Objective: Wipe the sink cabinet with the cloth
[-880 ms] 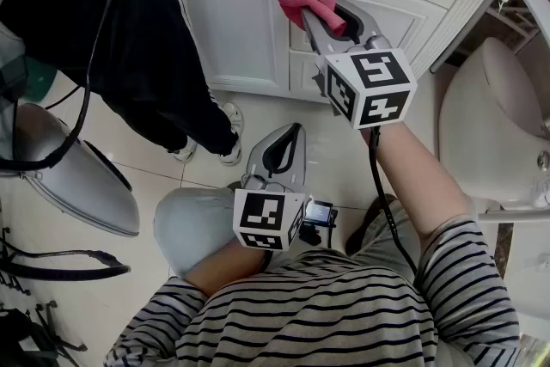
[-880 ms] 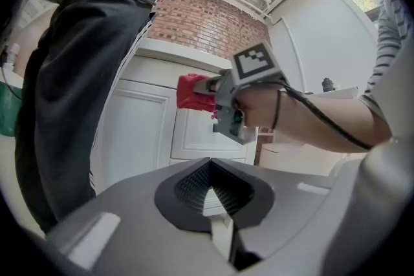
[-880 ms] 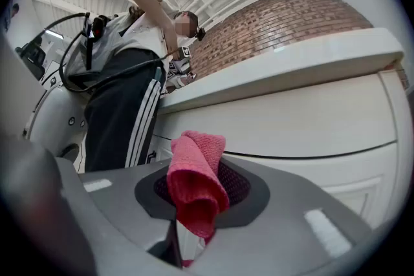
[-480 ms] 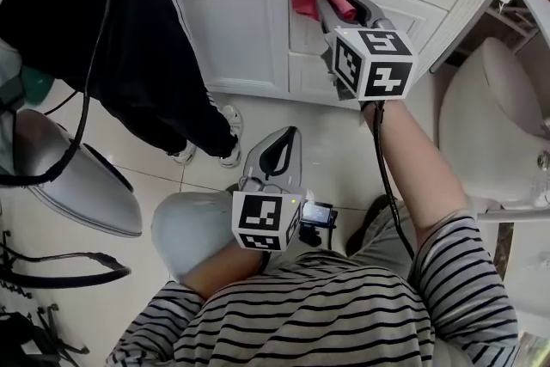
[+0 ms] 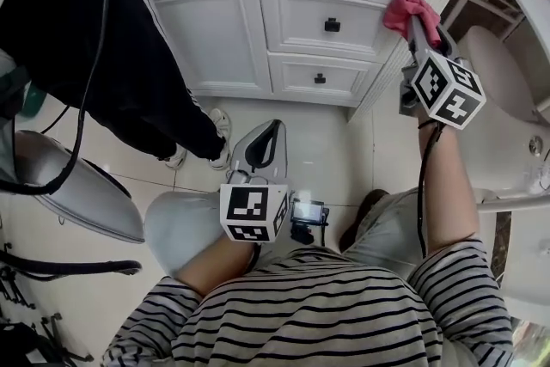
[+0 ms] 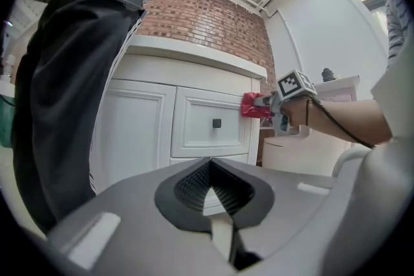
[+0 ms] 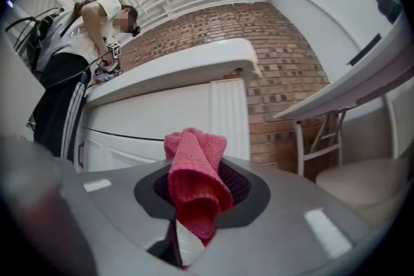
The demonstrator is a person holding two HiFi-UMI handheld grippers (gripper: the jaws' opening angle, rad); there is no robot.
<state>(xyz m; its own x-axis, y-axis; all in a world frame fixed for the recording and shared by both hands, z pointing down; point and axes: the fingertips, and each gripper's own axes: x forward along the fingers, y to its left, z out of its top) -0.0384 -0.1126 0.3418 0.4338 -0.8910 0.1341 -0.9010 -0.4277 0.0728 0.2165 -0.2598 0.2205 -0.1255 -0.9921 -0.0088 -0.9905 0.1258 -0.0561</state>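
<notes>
The white sink cabinet [image 5: 258, 30] fills the top of the head view, with a door on the left and two drawers with dark knobs. My right gripper [image 5: 419, 23] is shut on a pink cloth [image 5: 406, 11] and presses it against the fluted right corner of the cabinet [image 7: 226, 119]. In the right gripper view the cloth [image 7: 194, 184] bunches out between the closed jaws. The left gripper view shows the cloth [image 6: 254, 105] at the cabinet's [image 6: 162, 132] right edge. My left gripper [image 5: 265, 136] hangs low above the floor, shut and holding nothing.
A person in black trousers [image 5: 103, 56] stands close to the cabinet's left side. A white toilet [image 5: 503, 99] is to the right of the cabinet. A grey oval object [image 5: 73, 185] lies on the tiled floor at left. A folding table [image 7: 349, 94] stands by the brick wall.
My right gripper has carried the cloth from the upper drawer front rightward across the cabinet to its right corner. The left gripper has stayed put.
</notes>
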